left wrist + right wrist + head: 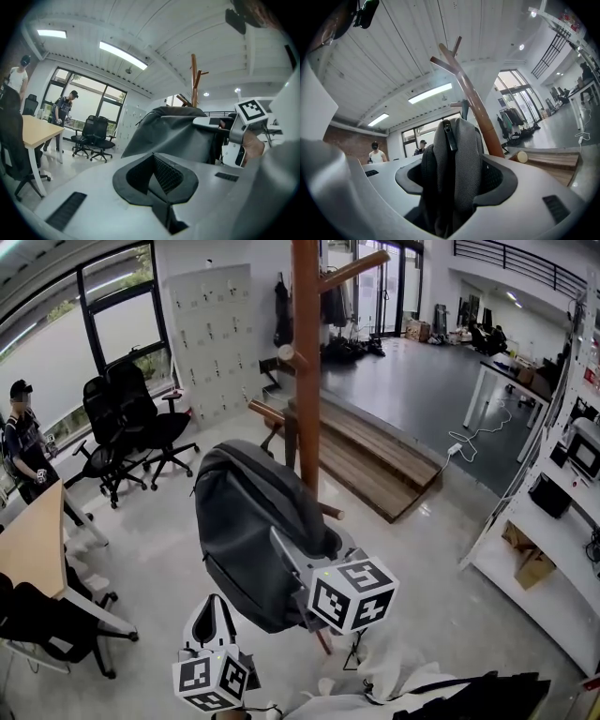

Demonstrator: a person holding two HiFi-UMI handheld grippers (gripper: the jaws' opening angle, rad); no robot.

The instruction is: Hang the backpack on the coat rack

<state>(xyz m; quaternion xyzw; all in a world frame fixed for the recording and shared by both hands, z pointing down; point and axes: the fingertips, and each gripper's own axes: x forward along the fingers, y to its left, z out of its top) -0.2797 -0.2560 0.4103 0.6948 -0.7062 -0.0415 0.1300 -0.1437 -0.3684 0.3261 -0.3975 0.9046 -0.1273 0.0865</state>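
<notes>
Standing wide apart, the 2 jaws of the right gripper (457,185) flank a fold of the grey backpack (246,538) without pinching it. The bag rests against the wooden coat rack (306,381) at its 8 o'clock. The left gripper (158,190) — jaws together, empty — sits at 6 o'clock.

The backpack (246,526) sits against the coat rack (307,371) at its 7 o'clock, with fabric between the jaws of the right gripper (286,551) at the backpack's 5 o'clock, the left gripper (212,620) apart at 6 o'clock, office chairs (131,423) at 10 o'clock and a wooden platform (380,460) behind the rack.
</notes>
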